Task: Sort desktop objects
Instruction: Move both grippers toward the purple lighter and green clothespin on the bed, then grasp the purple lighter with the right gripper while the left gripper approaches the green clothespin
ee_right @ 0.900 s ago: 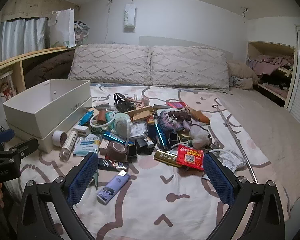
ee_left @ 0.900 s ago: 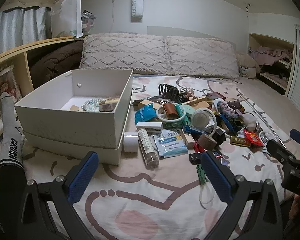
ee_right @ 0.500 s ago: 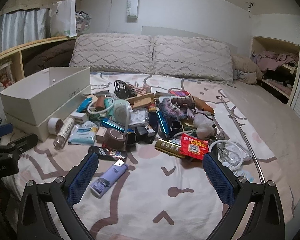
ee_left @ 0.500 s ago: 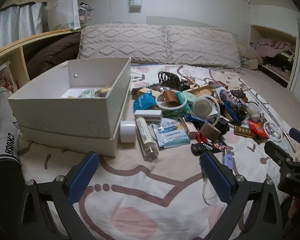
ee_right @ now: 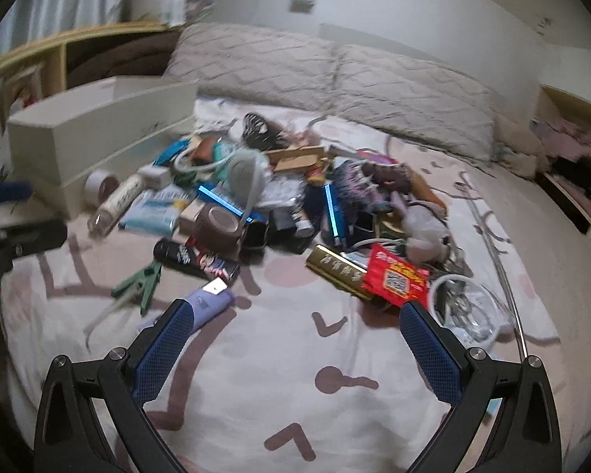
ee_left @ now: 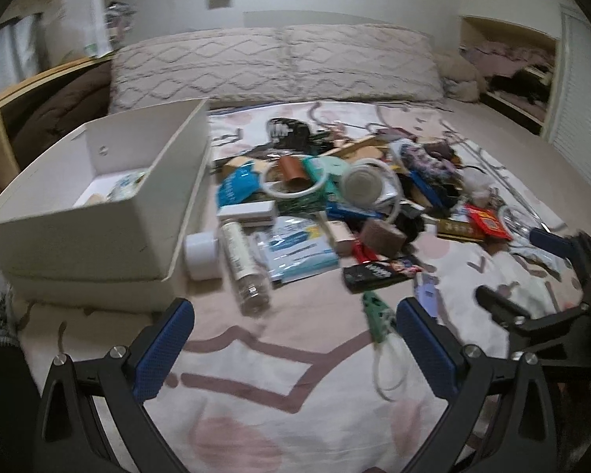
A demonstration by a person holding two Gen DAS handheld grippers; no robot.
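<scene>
A heap of small objects [ee_left: 335, 197] lies on the patterned bedsheet, also in the right wrist view [ee_right: 295, 213]. A white open box [ee_left: 98, 205] with a few items inside stands at the left. My left gripper [ee_left: 293, 323] is open and empty, just short of a clear bottle [ee_left: 244, 264] and a green clip [ee_left: 376, 311]. My right gripper [ee_right: 295, 327] is open and empty, its left finger by a purple lighter [ee_right: 209, 303], with a red packet [ee_right: 398, 280] and a gold box [ee_right: 337, 264] ahead. The right gripper also shows in the left wrist view [ee_left: 532, 272].
Two pillows [ee_left: 279, 63] lie at the head of the bed. A wooden shelf [ee_left: 4, 118] runs along the left and a wall niche [ee_left: 508, 67] is at the right. A white tape roll [ee_left: 201, 252] lies against the box. A metal rod [ee_right: 500, 268] lies along the right side.
Both grippers have moved forward and lower toward the heap, which now looks larger. The right gripper has tilted. Both stay open and empty.
</scene>
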